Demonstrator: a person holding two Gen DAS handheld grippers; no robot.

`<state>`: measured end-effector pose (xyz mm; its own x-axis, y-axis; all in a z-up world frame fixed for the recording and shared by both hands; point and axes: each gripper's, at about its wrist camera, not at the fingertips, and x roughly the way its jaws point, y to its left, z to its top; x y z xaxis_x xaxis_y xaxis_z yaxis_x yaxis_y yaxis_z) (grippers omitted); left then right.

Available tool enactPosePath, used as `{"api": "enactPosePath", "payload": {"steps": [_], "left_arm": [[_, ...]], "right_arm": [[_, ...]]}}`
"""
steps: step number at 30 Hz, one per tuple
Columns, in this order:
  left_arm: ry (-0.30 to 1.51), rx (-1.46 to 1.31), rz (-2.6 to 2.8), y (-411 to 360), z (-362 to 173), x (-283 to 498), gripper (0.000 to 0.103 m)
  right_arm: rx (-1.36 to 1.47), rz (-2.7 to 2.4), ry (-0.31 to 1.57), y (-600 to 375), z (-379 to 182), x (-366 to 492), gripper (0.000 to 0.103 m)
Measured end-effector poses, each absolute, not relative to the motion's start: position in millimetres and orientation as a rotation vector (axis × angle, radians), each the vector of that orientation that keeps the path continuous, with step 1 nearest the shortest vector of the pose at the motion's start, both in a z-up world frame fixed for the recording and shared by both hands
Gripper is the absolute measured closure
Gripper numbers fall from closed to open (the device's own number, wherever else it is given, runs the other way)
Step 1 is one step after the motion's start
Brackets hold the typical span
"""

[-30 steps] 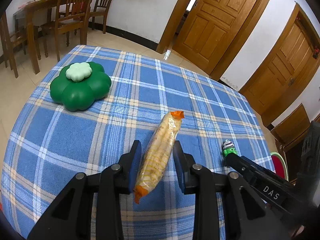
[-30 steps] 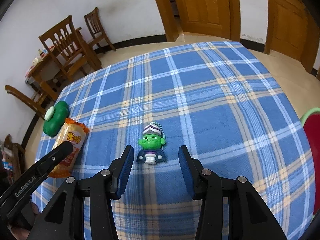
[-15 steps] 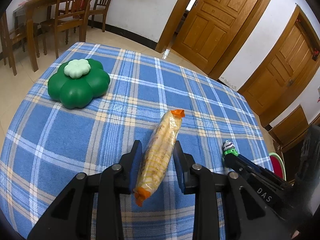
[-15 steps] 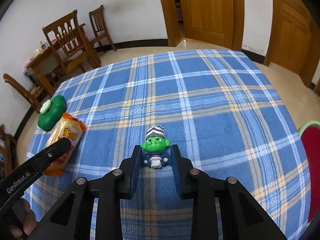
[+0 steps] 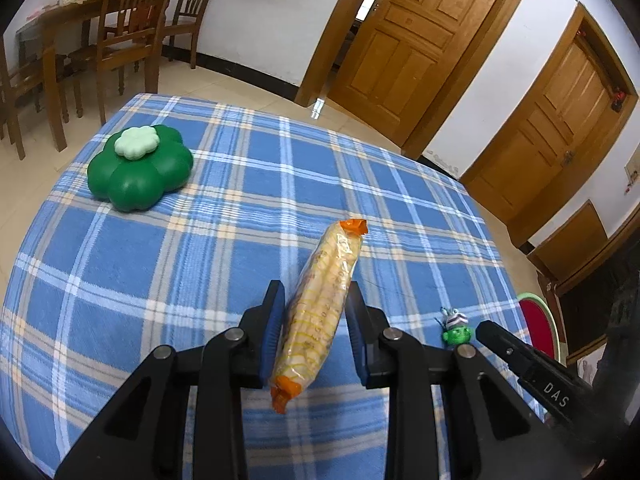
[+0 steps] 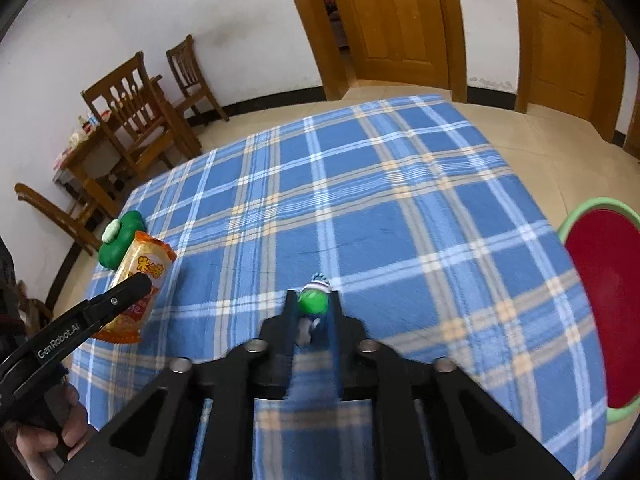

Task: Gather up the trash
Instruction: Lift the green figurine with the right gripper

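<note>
- The table [image 5: 120, 280] wears a blue plaid cloth with white and pale orange stripes; it carries everything below.
- A red basin with a green rim [image 6: 600, 320] sits off the table's right edge, lower than the tabletop.
- The left gripper [image 5: 314, 322] is clamped on a snack packet [image 5: 320, 312], a long clear wrapper with orange crimped ends and yellow contents; both blue pads press its sides.
- The packet points away from the camera, its far end tilted toward the table's far right corner; its near end hangs below the fingers. In the right wrist view it appears by the table's left edge, orange with yellow print.
- The right gripper [image 6: 312, 312] has just been closing, and its jaws now pinch a small figure between them.
- A green flower-shaped container [image 5: 138, 172] with a pale green flower-shaped knob on top rests near the table's far left corner, well apart from both grippers.
- The toy figure [image 6: 315, 300] has a green head and a striped cap; it is nearer the front edge, right of the packet. Whether it touches the cloth I cannot tell, as the view is blurred.
- A person's hand [image 6: 48, 444] grips the left gripper's handle at the lower left of the right wrist view.
</note>
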<state>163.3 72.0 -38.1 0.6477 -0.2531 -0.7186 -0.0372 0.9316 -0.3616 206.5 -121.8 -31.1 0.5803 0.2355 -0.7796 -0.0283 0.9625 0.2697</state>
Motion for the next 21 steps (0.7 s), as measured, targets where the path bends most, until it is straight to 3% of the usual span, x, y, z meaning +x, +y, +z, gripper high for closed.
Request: {"api": "enactPosePath", "payload": {"steps": [5, 9, 11, 21], "left_arm": [[0.859, -0.353, -0.139, 62.6, -32.3, 155.6, 0.072], [0.857, -0.343, -0.141, 57.5, -29.4, 148.7, 0.072], [0.86, -0.34, -0.138, 56.1, -29.6, 146.4, 0.072], [0.881, -0.349, -0.129, 59.2, -38.0, 148.3, 0.073]], "right_arm": [[0.266, 0.148, 0.923, -134.9, -25.8, 195.5, 0.096], [0.319, 0.154, 0.947, -143.7, -29.7, 194.6, 0.091], [0.327, 0.171, 0.962, -142.9, -32.8, 195.9, 0.081], [0.28, 0.171, 0.993, -127.5, -45.4, 202.3, 0.078]]}}
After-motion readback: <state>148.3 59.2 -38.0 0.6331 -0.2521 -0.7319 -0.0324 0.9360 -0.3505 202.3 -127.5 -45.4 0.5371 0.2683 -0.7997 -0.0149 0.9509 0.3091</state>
